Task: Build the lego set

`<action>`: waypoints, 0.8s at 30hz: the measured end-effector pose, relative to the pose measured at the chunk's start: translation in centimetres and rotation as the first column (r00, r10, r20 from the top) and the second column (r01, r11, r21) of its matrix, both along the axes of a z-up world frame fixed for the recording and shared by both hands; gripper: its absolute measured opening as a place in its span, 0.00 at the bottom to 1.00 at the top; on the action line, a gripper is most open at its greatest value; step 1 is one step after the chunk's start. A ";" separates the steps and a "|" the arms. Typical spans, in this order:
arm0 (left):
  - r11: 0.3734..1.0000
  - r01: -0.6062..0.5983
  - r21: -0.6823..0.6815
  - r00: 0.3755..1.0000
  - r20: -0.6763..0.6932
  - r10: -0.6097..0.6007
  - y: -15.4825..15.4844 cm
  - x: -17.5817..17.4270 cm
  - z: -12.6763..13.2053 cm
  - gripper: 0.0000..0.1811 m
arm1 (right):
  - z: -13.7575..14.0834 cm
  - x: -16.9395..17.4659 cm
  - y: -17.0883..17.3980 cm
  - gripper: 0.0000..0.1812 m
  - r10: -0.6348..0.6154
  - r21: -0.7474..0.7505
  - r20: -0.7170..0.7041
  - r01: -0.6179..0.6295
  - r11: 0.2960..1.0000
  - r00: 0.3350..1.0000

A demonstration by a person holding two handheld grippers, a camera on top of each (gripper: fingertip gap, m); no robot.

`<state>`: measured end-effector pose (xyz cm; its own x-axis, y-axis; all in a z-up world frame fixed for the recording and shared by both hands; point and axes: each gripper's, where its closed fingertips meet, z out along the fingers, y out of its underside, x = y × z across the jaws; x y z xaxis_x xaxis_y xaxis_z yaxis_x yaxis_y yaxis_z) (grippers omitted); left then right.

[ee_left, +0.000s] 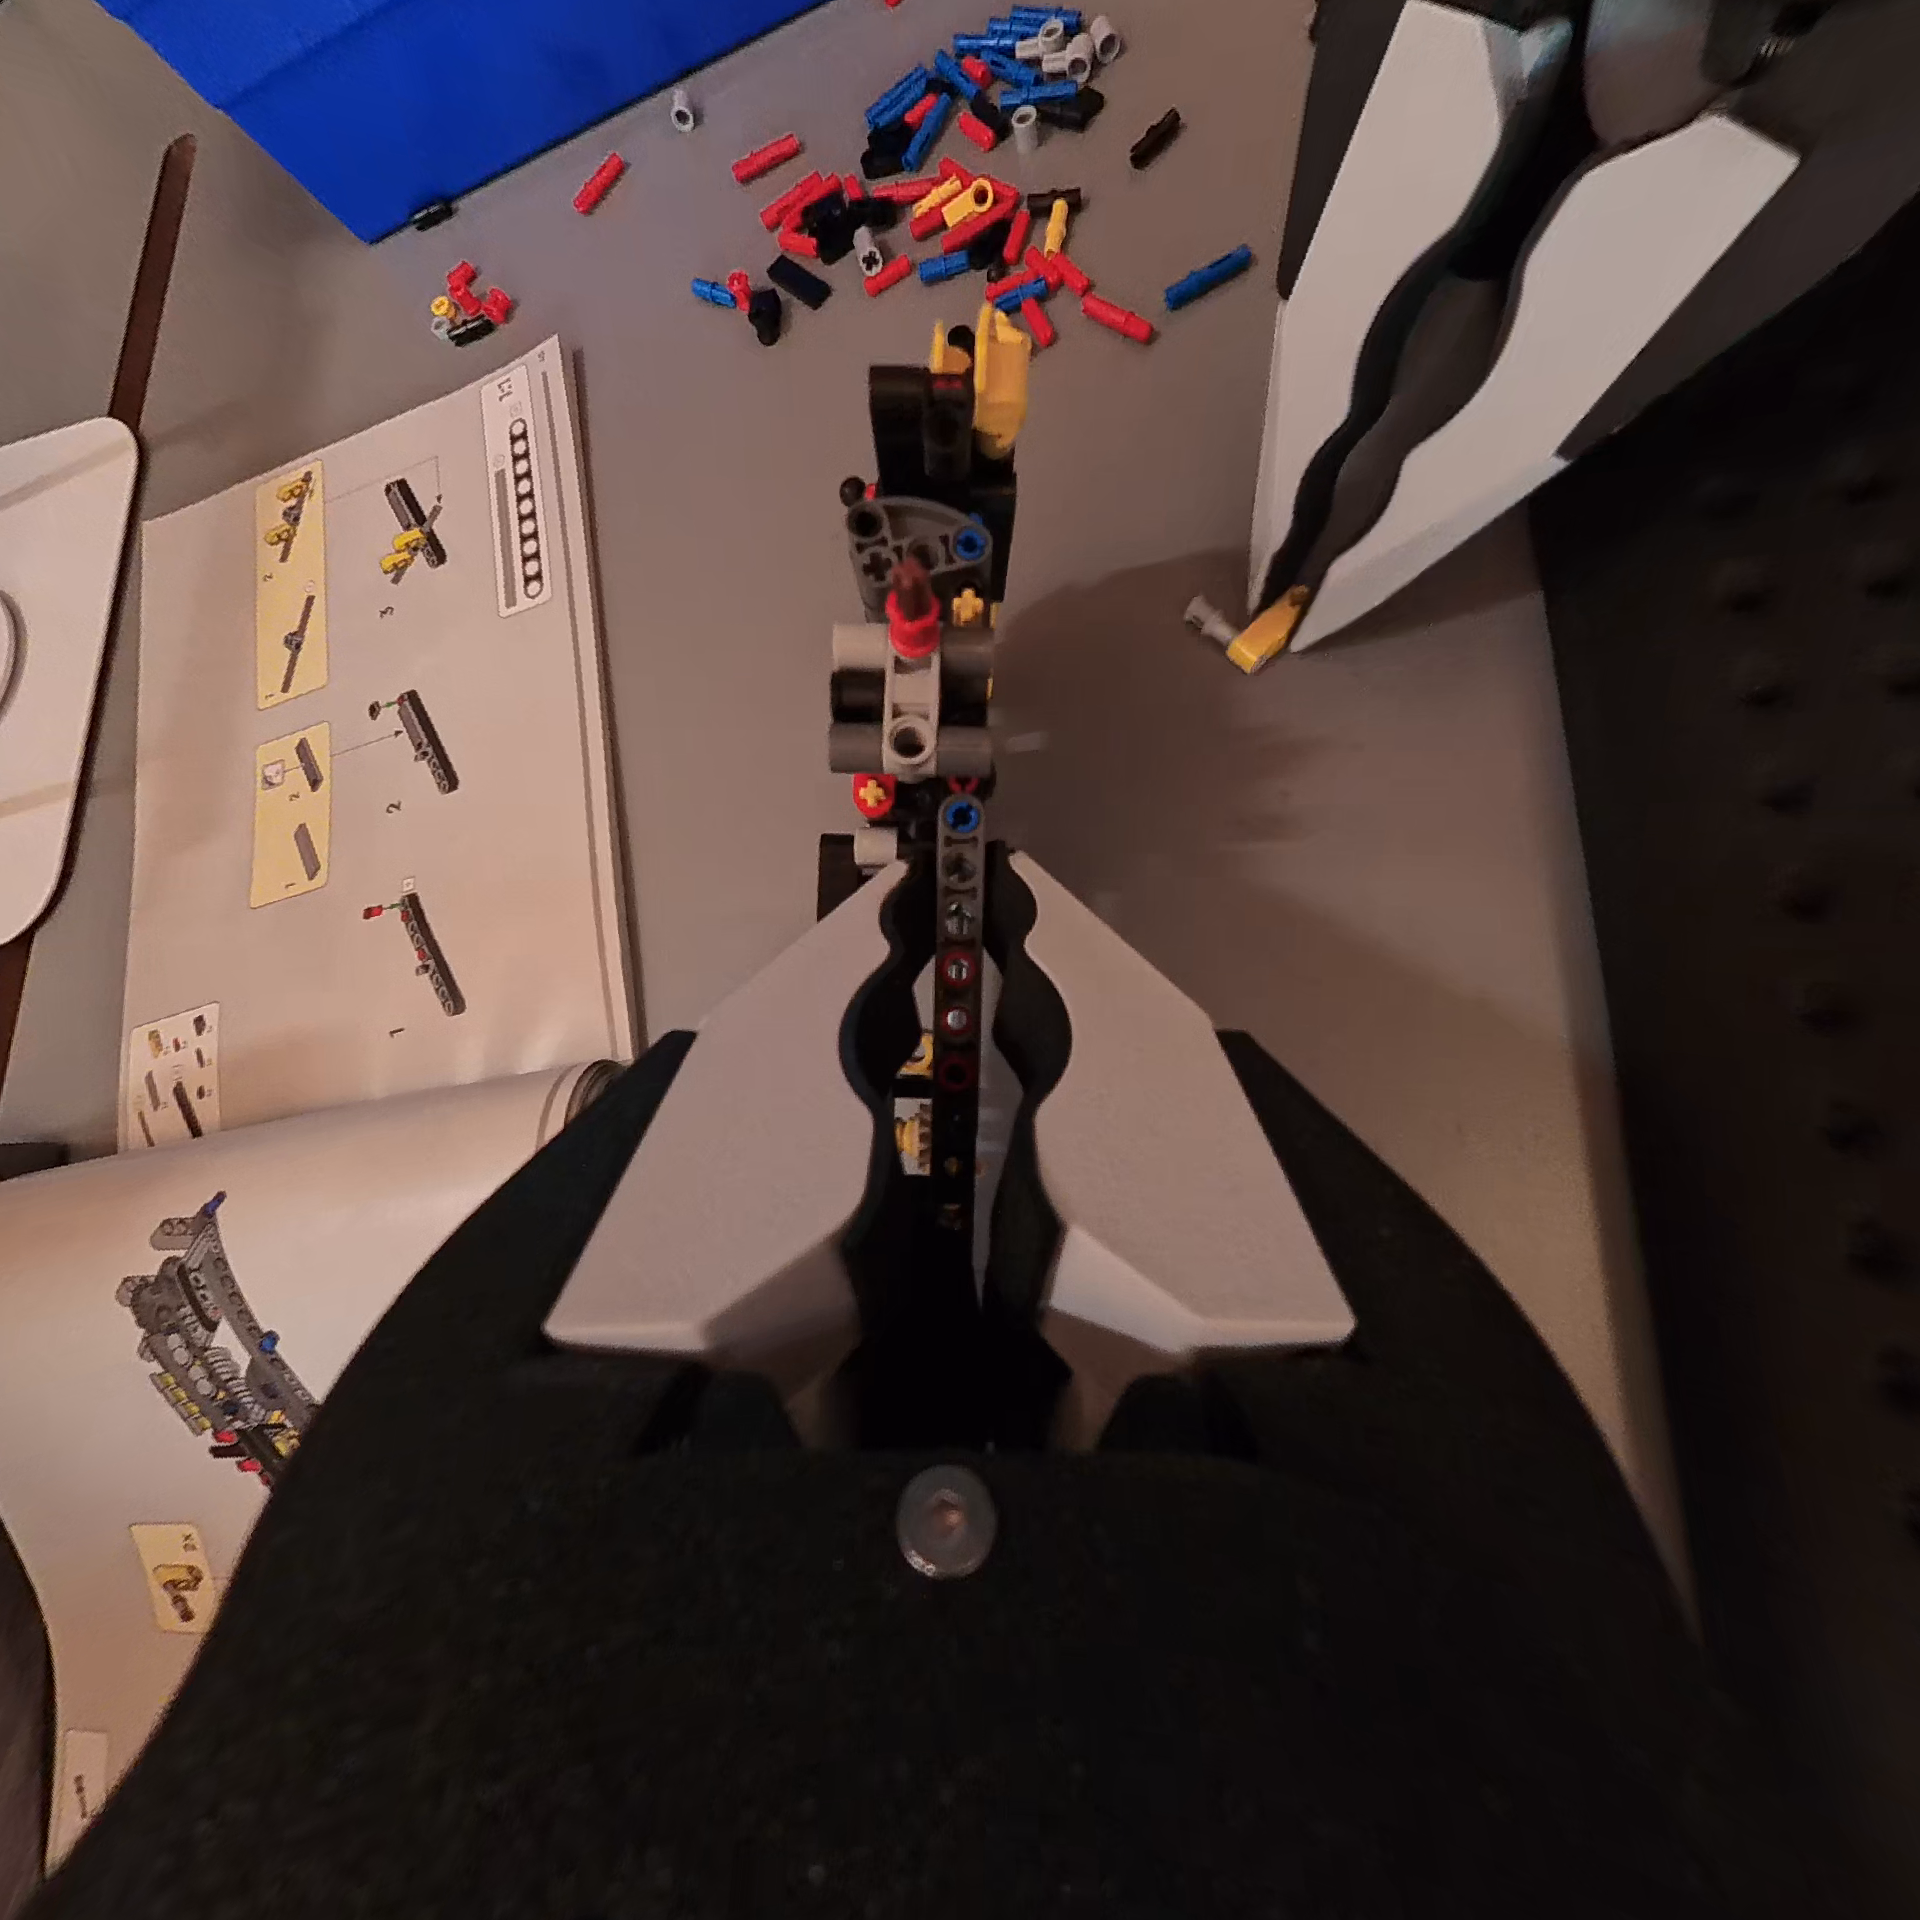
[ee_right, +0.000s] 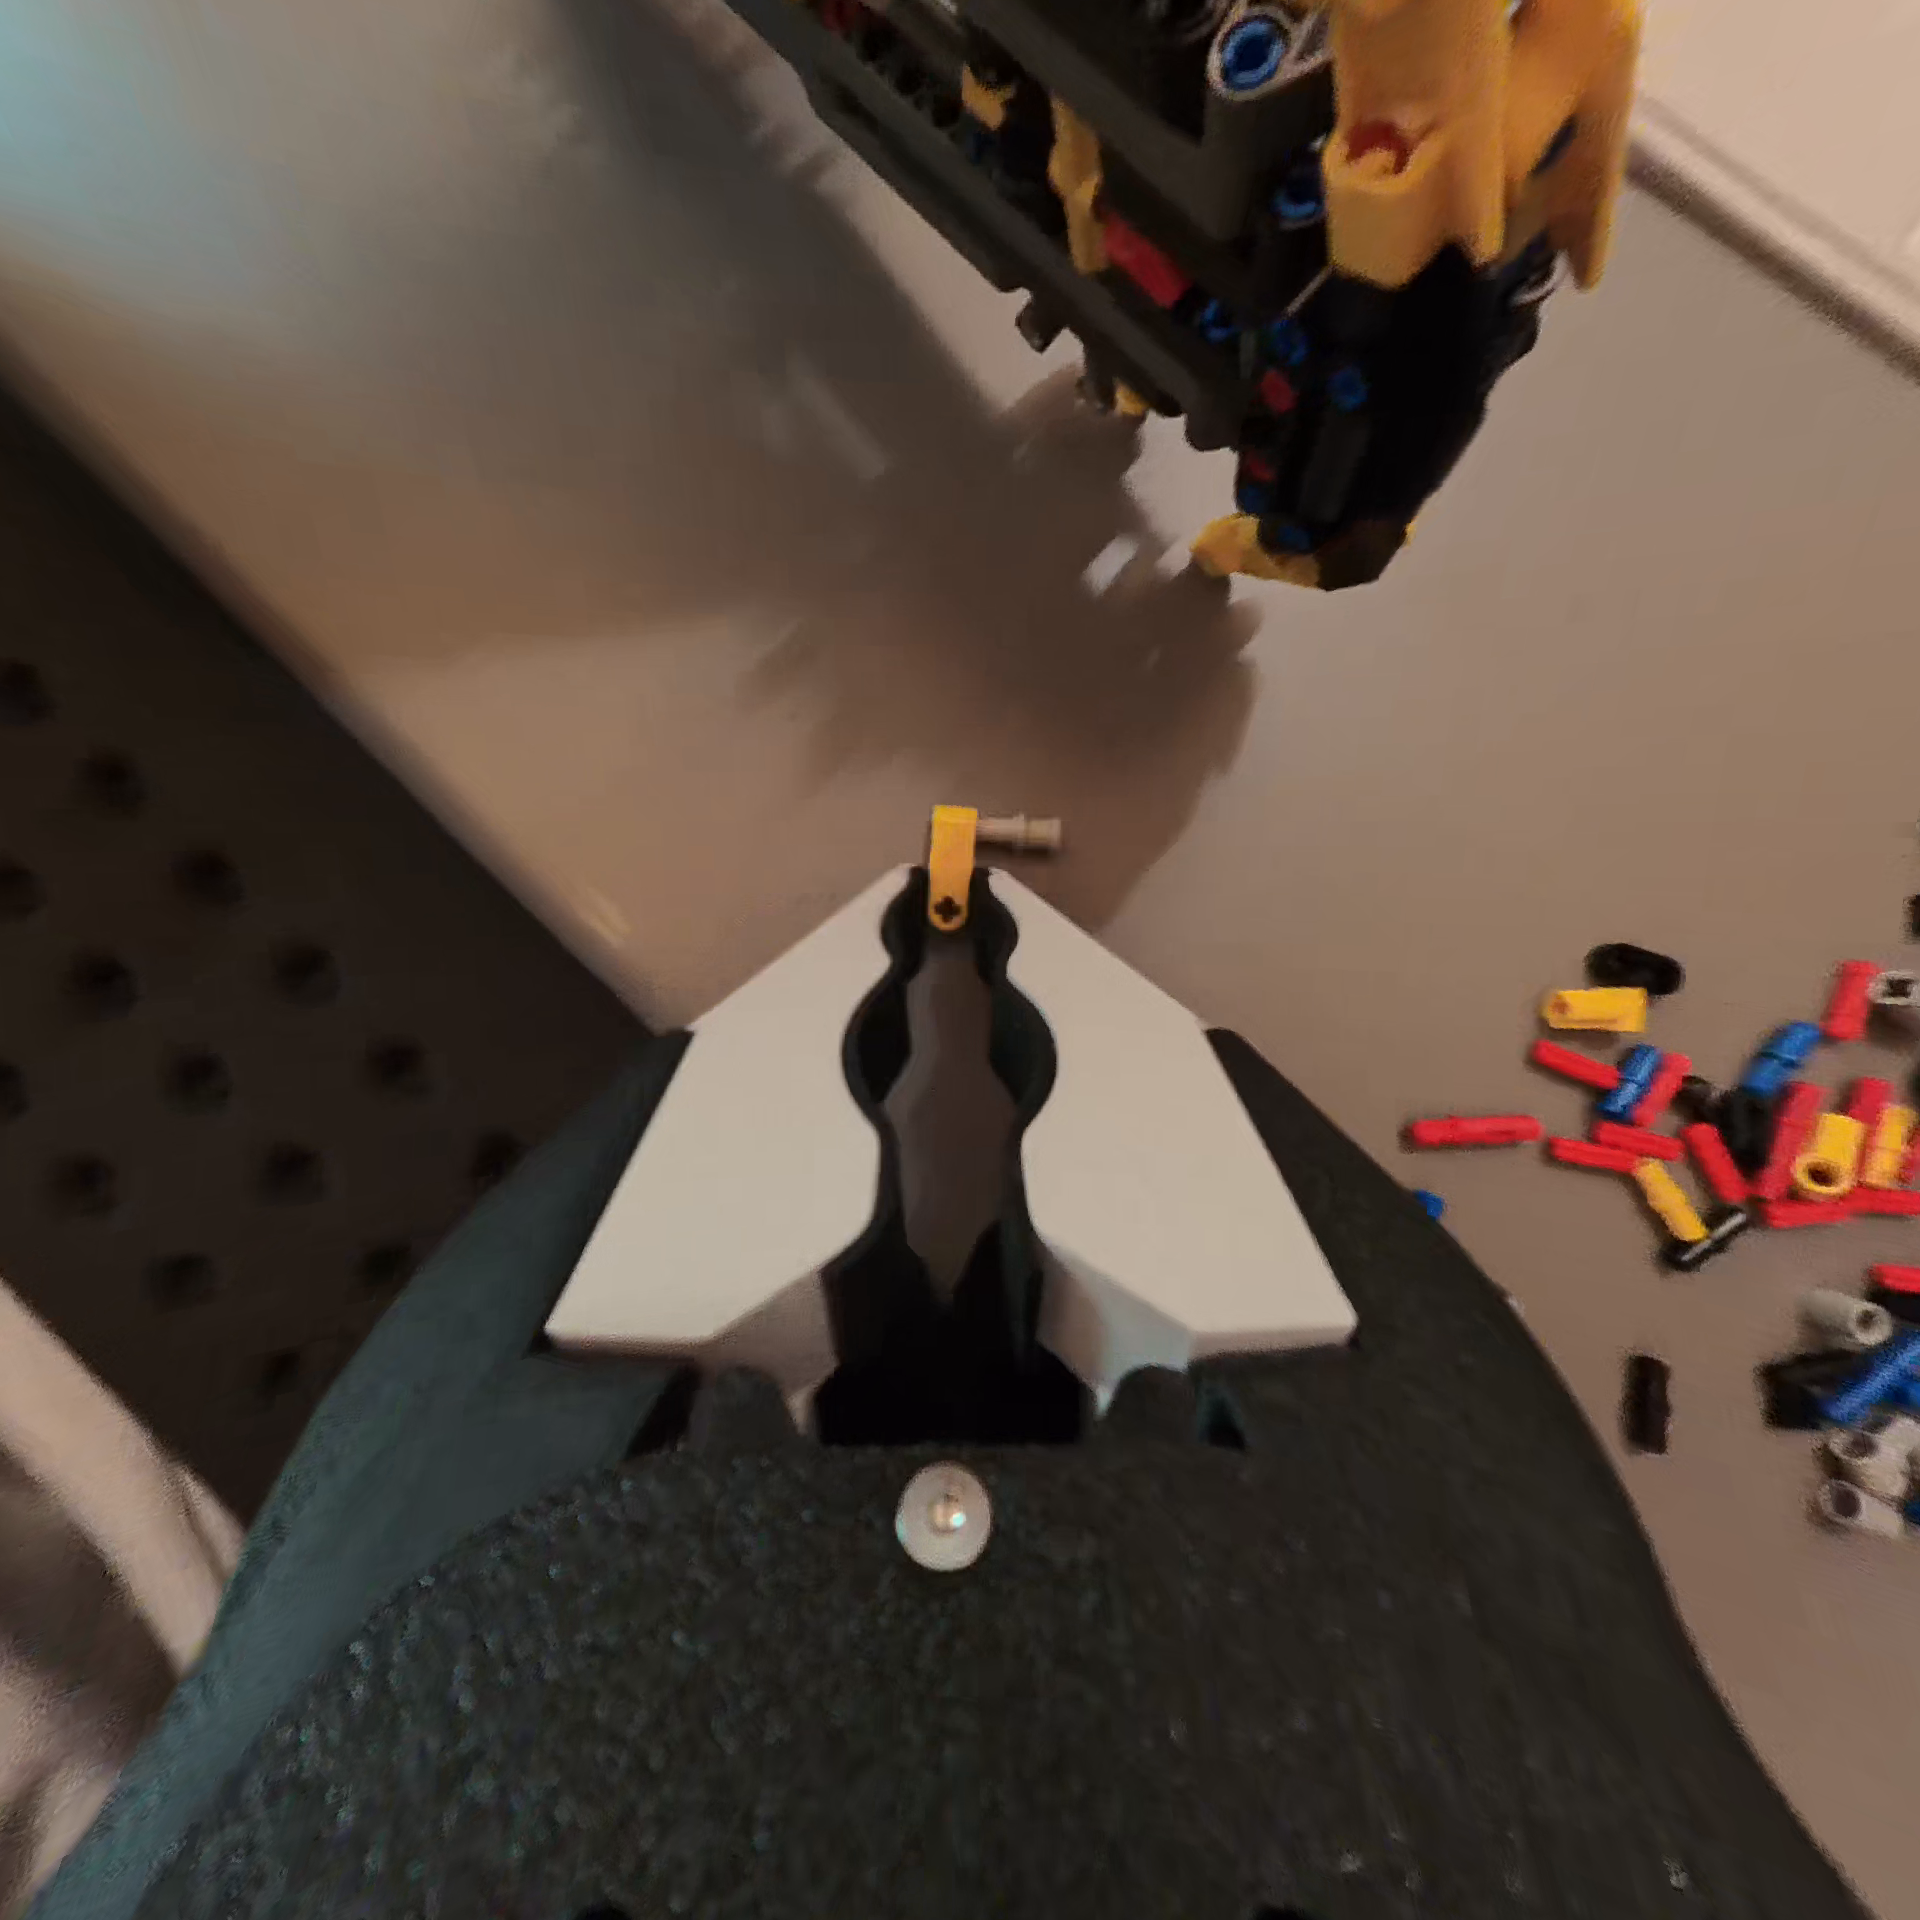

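My left gripper is shut on a long, partly built lego model of black, grey, yellow and red parts, holding it above the grey table. The model also shows at the top of the right wrist view. My right gripper is shut on a small yellow connector with a tan pin sticking out of its side, low over the table. In the left wrist view that gripper is to the right of the model with the yellow connector at its tips.
A pile of loose red, blue, black, yellow and grey pins lies beyond the model; it also shows at right in the right wrist view. An open instruction booklet lies left. A blue box is at the back. A dark perforated board borders the table. The left gripper's tips are roughly 12 centimetres from the right gripper's.
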<state>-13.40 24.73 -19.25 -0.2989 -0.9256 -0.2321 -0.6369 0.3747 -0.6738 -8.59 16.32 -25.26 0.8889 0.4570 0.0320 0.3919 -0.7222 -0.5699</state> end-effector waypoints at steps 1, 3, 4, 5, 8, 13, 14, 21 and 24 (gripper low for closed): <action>1.000 0.001 0.003 1.000 0.001 -0.001 0.0 0.0 0.0 0.03 | 0.0 0.1 0.1 0.04 -0.002 0.017 0.008 0.002 1.000 1.000; 1.000 0.003 0.010 1.000 0.003 -0.003 -0.1 0.0 0.0 0.03 | 0.5 -0.3 0.3 0.04 -0.008 0.022 -0.080 0.010 1.000 0.997; 1.000 0.004 0.013 1.000 0.003 -0.004 -0.1 0.0 0.0 0.03 | 1.7 -1.2 0.4 0.04 0.006 0.031 -0.220 0.001 1.000 0.976; 1.000 0.005 0.016 1.000 0.004 -0.005 -0.1 0.0 0.0 0.03 | 3.8 -2.5 0.5 0.04 0.031 0.052 -0.410 -0.010 0.999 0.911; 1.000 0.004 0.016 1.000 0.006 -0.004 -0.1 0.0 0.0 0.03 | 11.2 -3.8 1.0 0.03 0.090 0.109 -0.873 0.010 0.994 0.479; 1.000 -0.015 0.009 1.000 0.014 0.015 -0.4 0.5 0.0 0.03 | 14.2 -5.9 1.5 0.03 -0.022 -0.006 -0.993 -0.139 0.990 -0.116; 1.000 -0.018 0.009 1.000 0.015 0.017 -0.4 0.5 0.0 0.03 | 14.5 -6.2 1.8 0.03 -0.057 -0.022 -0.976 -0.167 0.986 -0.208; 0.999 -0.043 0.016 0.999 0.023 0.042 -0.2 0.8 0.0 0.03 | 10.2 -8.7 1.2 0.03 0.047 -0.006 -0.952 -0.172 0.985 0.302; 0.989 -0.046 0.140 0.998 0.053 0.039 -0.4 1.1 -0.3 0.03 | 7.3 -4.9 1.7 0.04 0.110 0.086 -0.706 -0.070 0.994 0.699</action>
